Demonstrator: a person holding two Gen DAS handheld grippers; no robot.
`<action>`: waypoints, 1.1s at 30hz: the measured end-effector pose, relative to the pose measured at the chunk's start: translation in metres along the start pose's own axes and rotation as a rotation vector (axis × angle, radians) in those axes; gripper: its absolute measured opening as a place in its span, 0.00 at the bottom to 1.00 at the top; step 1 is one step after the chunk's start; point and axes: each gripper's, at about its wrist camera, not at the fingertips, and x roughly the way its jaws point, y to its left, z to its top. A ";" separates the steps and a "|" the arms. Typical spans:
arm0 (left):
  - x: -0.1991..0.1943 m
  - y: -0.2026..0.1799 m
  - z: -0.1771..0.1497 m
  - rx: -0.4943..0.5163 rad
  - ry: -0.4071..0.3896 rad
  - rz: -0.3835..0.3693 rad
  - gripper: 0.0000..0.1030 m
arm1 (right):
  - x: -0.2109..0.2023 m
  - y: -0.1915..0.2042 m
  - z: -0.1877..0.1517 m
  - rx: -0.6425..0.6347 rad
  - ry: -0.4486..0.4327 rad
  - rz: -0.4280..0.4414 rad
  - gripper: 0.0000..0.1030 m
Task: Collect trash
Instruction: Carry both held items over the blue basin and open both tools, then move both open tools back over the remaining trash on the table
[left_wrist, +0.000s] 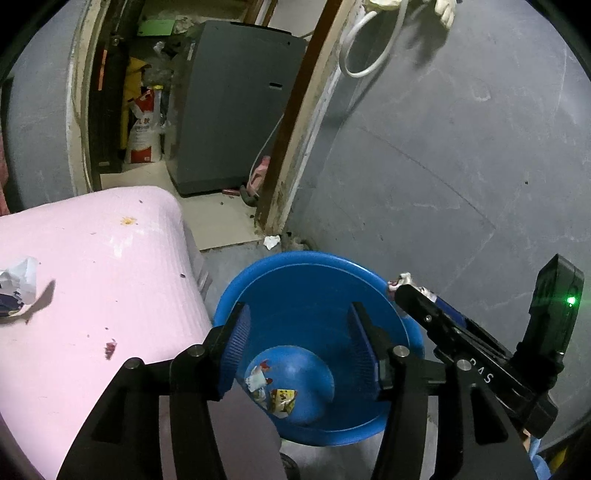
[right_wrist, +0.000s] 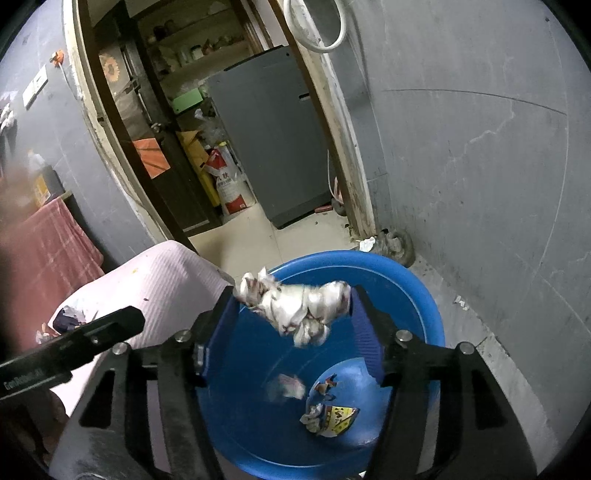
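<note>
The left tongs (left_wrist: 299, 332) stand about half open over the blue basin (left_wrist: 295, 262), with nothing between the ribbed blue pads (left_wrist: 236, 343); they touch nothing.

The right tongs (right_wrist: 291, 306) are a little wider. A crumpled white paper wad (right_wrist: 295, 306) spans the gap between them. Its right end lies against the right pad, its left end sits at the tip of the left pad, and its lower part sags below the fingers. Whether the pads still press on it I cannot tell; the wad looks blurred. Its long axis runs side to side, across the gap from one finger to the other, roughly level, above the basin's inside.

In the bottom of the basin lie torn scraps (right_wrist: 325, 387), a yellow printed wrapper (right_wrist: 340, 417) and, in the right wrist view, a blurred pale piece (right_wrist: 288, 387) further left.

The basin stands on the grey floor (right_wrist: 480, 317) just beside a pink worktop (left_wrist: 92, 258). On that worktop, well to the left, lies another crumpled paper with dark scraps (left_wrist: 18, 280). A small white scrap (left_wrist: 271, 242) lies on the floor beyond the basin, near the door frame (left_wrist: 295, 122).
</note>
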 end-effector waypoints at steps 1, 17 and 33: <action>-0.002 0.001 0.001 -0.003 -0.006 0.001 0.47 | -0.001 0.001 0.001 -0.001 -0.002 0.000 0.61; -0.086 0.023 0.011 -0.031 -0.230 0.069 0.75 | -0.046 0.041 0.019 -0.053 -0.132 0.043 0.84; -0.199 0.064 -0.002 -0.025 -0.471 0.247 0.98 | -0.104 0.136 0.017 -0.181 -0.324 0.163 1.00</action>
